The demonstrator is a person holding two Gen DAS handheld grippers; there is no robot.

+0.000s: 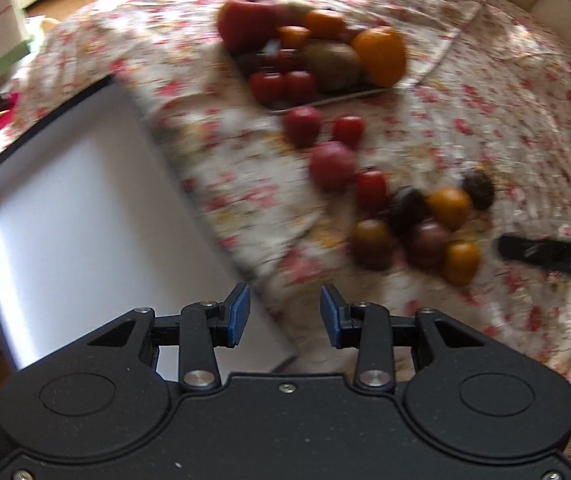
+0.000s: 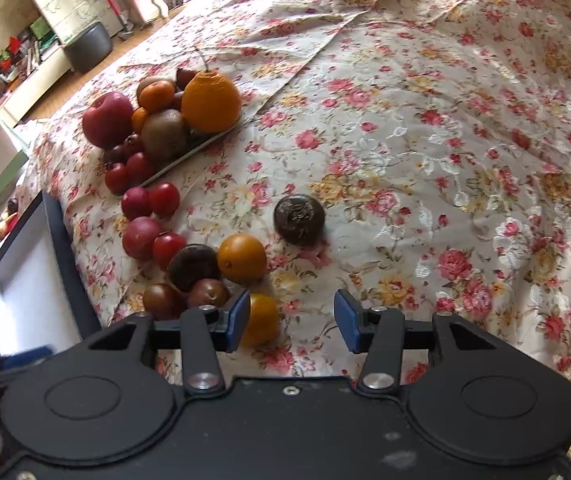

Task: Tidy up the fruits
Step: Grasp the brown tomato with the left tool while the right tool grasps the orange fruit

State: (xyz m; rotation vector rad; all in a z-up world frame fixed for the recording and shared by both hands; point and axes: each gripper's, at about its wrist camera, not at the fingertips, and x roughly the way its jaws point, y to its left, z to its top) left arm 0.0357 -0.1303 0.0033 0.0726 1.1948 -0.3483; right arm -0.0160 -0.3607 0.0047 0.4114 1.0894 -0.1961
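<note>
A metal tray (image 2: 189,151) on the floral cloth holds a red apple (image 2: 107,120), a big orange (image 2: 210,101), a kiwi (image 2: 164,133) and small fruits. Loose fruits lie in front of it: red ones (image 2: 164,199), an orange one (image 2: 241,258), a dark one (image 2: 299,219) set apart. My right gripper (image 2: 291,320) is open and empty above the cloth, with a small orange fruit (image 2: 263,318) beside its left finger. My left gripper (image 1: 285,314) is open and empty at the corner of a white box (image 1: 85,216). The left wrist view is blurred.
The white box with a dark rim also shows in the right wrist view (image 2: 29,272), left of the loose fruits. The right gripper's finger (image 1: 553,256) shows at the right edge of the left wrist view. Furniture and shelves stand beyond the table at the far left.
</note>
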